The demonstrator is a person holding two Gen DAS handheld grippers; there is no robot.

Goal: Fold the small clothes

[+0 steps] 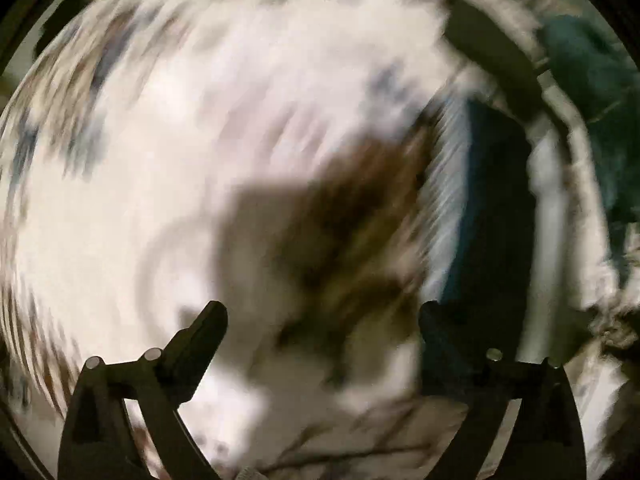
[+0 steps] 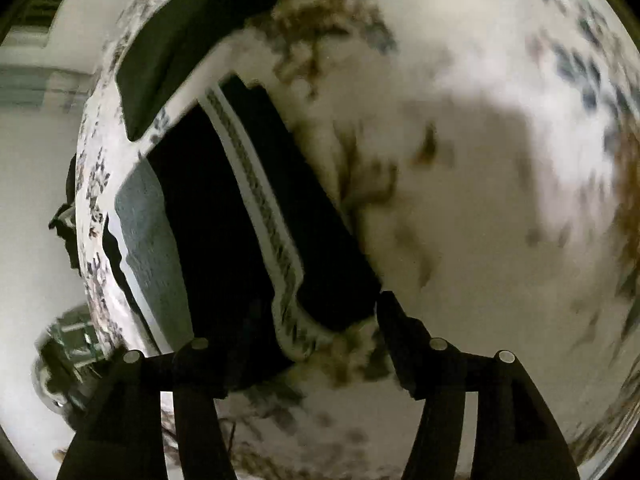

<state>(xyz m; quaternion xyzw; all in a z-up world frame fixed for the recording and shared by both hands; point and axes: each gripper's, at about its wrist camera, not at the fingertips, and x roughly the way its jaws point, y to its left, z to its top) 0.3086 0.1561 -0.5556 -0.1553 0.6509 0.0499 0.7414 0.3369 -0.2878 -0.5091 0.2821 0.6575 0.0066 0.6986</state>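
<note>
A dark folded garment [image 2: 224, 216] with a white patterned band lies flat on a white flower-printed cloth [image 2: 492, 216]. My right gripper [image 2: 316, 308] hovers over its near end; the jaws stand apart and the pads do not press on it. In the blurred left wrist view the same dark garment [image 1: 496, 208] lies at the right. My left gripper [image 1: 326, 320] stands wide open over the printed cloth [image 1: 120, 220], with nothing between its fingers.
A second dark folded piece [image 2: 180, 48] lies beyond the first, also seen as a dark piece [image 1: 480, 44] in the left view. A grey-green cloth [image 2: 148, 240] sits beside the garment near the table edge. A teal cloth [image 1: 592, 100] lies at the far right.
</note>
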